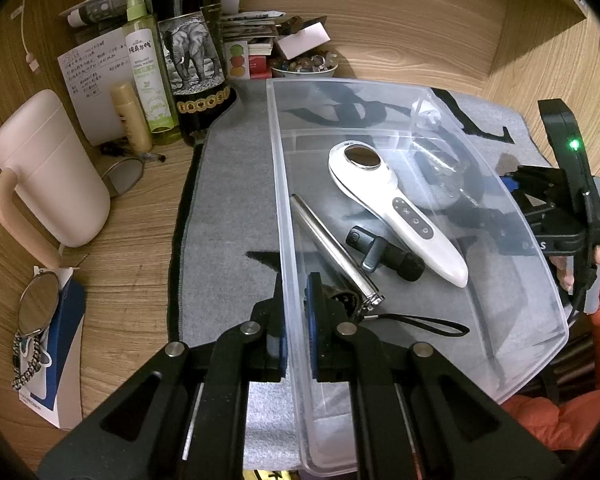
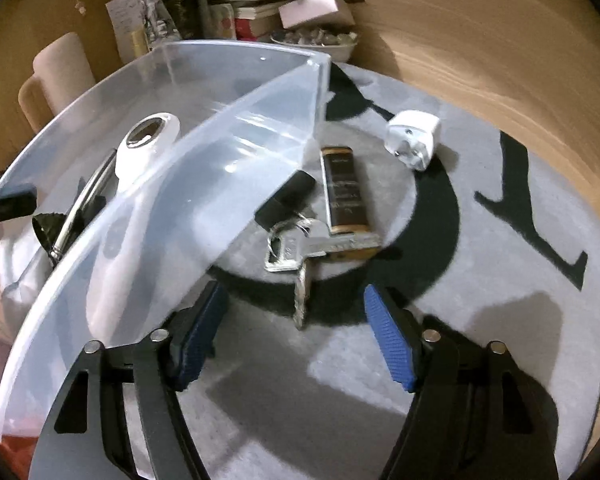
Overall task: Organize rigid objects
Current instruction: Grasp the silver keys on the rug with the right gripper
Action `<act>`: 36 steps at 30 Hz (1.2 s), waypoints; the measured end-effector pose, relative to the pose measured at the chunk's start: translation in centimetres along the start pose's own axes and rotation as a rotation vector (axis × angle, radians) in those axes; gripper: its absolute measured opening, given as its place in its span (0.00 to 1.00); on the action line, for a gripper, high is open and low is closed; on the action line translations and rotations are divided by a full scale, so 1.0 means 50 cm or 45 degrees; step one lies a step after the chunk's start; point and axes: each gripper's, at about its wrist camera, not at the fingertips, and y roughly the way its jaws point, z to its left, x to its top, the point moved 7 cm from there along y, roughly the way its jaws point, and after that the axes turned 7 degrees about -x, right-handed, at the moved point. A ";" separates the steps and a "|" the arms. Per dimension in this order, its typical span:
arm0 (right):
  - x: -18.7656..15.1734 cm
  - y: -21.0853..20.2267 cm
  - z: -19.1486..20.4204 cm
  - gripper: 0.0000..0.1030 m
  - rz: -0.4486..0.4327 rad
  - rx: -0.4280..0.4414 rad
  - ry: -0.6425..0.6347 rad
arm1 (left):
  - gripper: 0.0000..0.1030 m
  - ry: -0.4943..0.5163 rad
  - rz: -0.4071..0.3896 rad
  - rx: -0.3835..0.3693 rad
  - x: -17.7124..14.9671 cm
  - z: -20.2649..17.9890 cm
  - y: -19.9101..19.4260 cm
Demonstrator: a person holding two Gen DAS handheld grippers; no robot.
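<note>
A clear plastic bin [image 1: 512, 280] sits on a grey mat. Inside lie a white handheld device [image 1: 396, 208], a silver metal tube [image 1: 332, 248] and a small black gadget with a strap [image 1: 384, 256]. My left gripper [image 1: 296, 316] is shut on the bin's left wall [image 1: 284, 220]. In the right wrist view the bin [image 2: 204, 184] is on the left. My right gripper [image 2: 296, 336] is open, just short of a bunch of keys with a black fob [image 2: 296, 240]. A dark rectangular lighter [image 2: 346, 196] and a white plug adapter [image 2: 414, 142] lie beyond.
The grey mat [image 1: 220, 208] lies on a wooden desk. At the left stand a pink jug [image 1: 48, 168], a dark bottle [image 1: 194, 60], a green spray bottle [image 1: 148, 76] and papers. A round mirror [image 1: 38, 302] lies front left. A bowl of trinkets [image 1: 304, 65] stands behind the bin.
</note>
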 end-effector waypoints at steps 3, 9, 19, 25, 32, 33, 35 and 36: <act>0.009 0.004 0.002 0.53 -0.001 0.013 0.003 | 0.06 -0.006 0.004 -0.004 -0.002 0.000 0.002; 0.026 0.018 0.000 0.42 -0.029 -0.015 -0.005 | 0.06 -0.006 0.005 -0.004 -0.004 0.000 0.005; 0.031 0.012 -0.011 0.10 -0.060 -0.018 0.010 | 0.06 -0.006 0.004 -0.004 -0.005 -0.001 0.005; 0.020 -0.004 -0.023 0.10 -0.078 -0.022 0.052 | 0.06 -0.006 0.004 -0.004 -0.005 -0.001 0.005; 0.016 -0.045 -0.042 0.10 -0.131 -0.046 0.095 | 0.06 -0.005 0.004 -0.003 -0.005 -0.001 0.005; 0.018 -0.052 -0.044 0.10 -0.143 -0.050 0.098 | 0.06 -0.005 0.004 -0.004 -0.005 0.000 0.005; 0.025 -0.071 -0.046 0.10 -0.171 -0.054 0.103 | 0.06 -0.005 0.004 -0.004 -0.006 0.000 0.005; 0.030 -0.081 -0.046 0.10 -0.189 -0.056 0.102 | 0.06 -0.006 0.004 -0.005 -0.006 0.000 0.005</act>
